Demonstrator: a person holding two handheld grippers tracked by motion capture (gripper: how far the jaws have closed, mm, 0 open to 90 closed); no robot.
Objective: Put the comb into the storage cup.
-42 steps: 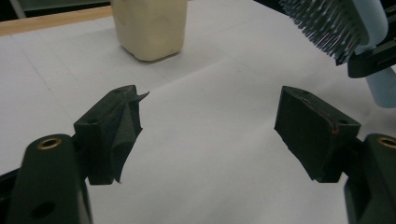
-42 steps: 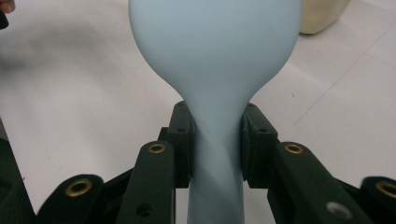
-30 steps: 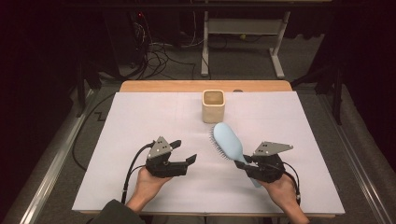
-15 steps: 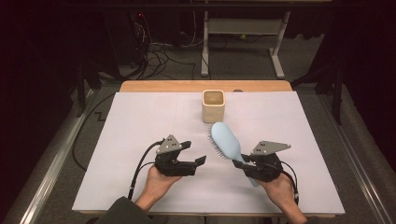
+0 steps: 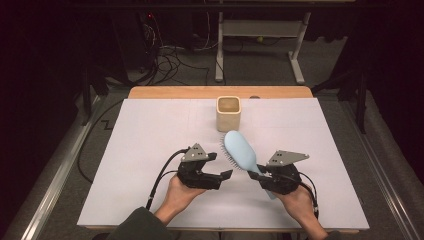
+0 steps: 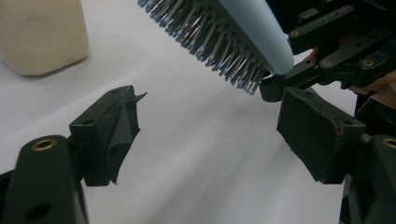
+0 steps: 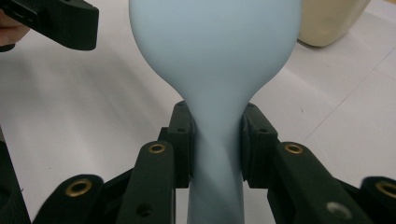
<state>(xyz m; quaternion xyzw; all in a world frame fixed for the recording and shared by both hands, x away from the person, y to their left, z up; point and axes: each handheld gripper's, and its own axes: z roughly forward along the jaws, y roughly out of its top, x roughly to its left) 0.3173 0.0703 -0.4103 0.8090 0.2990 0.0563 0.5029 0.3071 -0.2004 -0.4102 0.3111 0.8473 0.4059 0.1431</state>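
Observation:
A pale blue hairbrush is held off the white table, its head pointing toward a cream cup at the back. My right gripper is shut on its narrow handle; in the right gripper view both pads press the hairbrush neck. My left gripper is just left of the brush head. Its jaws have just been opening and stand wide with nothing between them. In the left gripper view, the left gripper points under the hairbrush bristles, with the cup at upper left.
A white sheet covers the wooden table, whose bare far edge shows behind the cup. Cables and a metal stand's legs lie on the dark floor beyond. The right gripper sits close ahead in the left gripper view.
My left gripper has moved right, toward the brush head, and its jaws look a little wider. The right gripper and the brush have stayed put.

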